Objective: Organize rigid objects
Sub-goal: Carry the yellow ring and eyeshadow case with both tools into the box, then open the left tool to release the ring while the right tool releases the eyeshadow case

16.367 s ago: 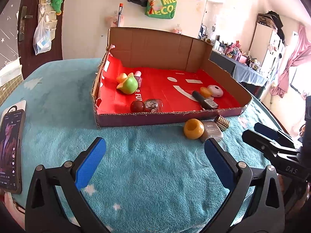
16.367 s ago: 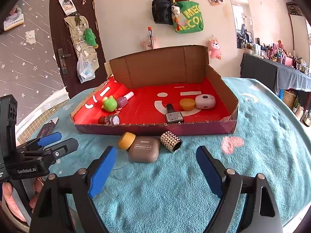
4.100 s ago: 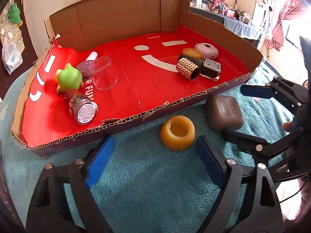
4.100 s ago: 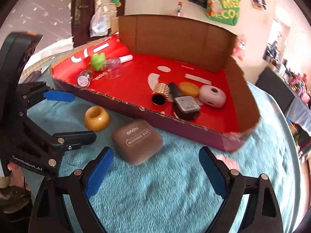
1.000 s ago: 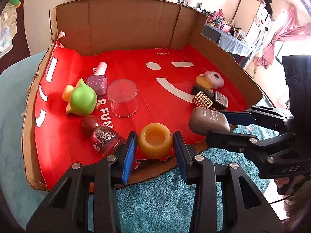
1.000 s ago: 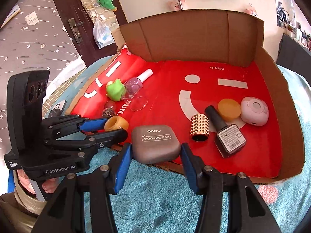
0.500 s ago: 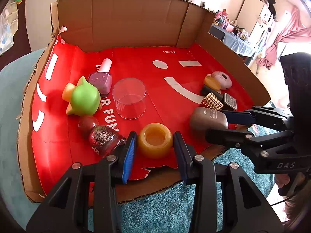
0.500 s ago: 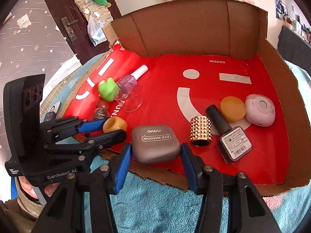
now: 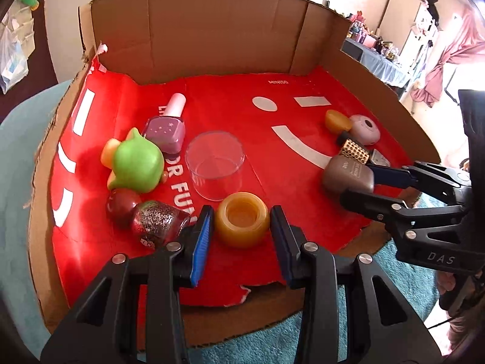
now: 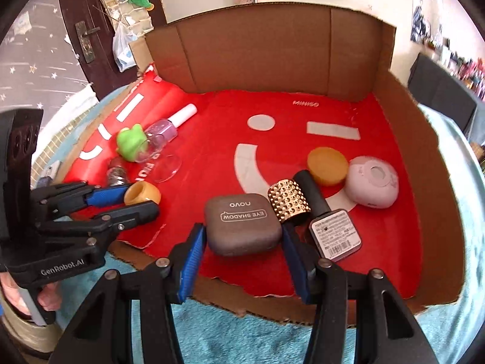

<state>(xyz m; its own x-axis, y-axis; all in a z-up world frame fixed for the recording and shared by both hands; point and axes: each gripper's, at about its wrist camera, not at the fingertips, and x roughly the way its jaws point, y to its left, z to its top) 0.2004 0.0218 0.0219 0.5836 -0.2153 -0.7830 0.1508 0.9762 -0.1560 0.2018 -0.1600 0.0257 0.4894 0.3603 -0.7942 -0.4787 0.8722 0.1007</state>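
Note:
A cardboard box (image 9: 212, 30) with a red floor lies open on a teal cover. My left gripper (image 9: 241, 227) is shut on a small amber jar (image 9: 242, 223), held low over the box floor near its front edge. My right gripper (image 10: 244, 227) is shut on a brown eye shadow case (image 10: 242, 224) over the box's front right part. In the left wrist view the case (image 9: 347, 176) shows at the right between the right gripper's fingers (image 9: 391, 176). In the right wrist view the amber jar (image 10: 142, 192) sits between the left gripper's fingers (image 10: 106, 195).
Inside the box lie a green toy (image 9: 136, 165), a purple polish bottle (image 9: 166, 130), a clear cup (image 9: 215, 163), a glitter bottle (image 9: 154, 221), a gold studded cylinder (image 10: 289, 200), a black bottle (image 10: 330, 227), an amber lid (image 10: 327, 162) and a pink round case (image 10: 372, 182). A hand (image 10: 48, 297) holds the left gripper.
Both grippers have tipped further down and edged forward over the box's front wall, carrying the jar and the case deeper over the red floor.

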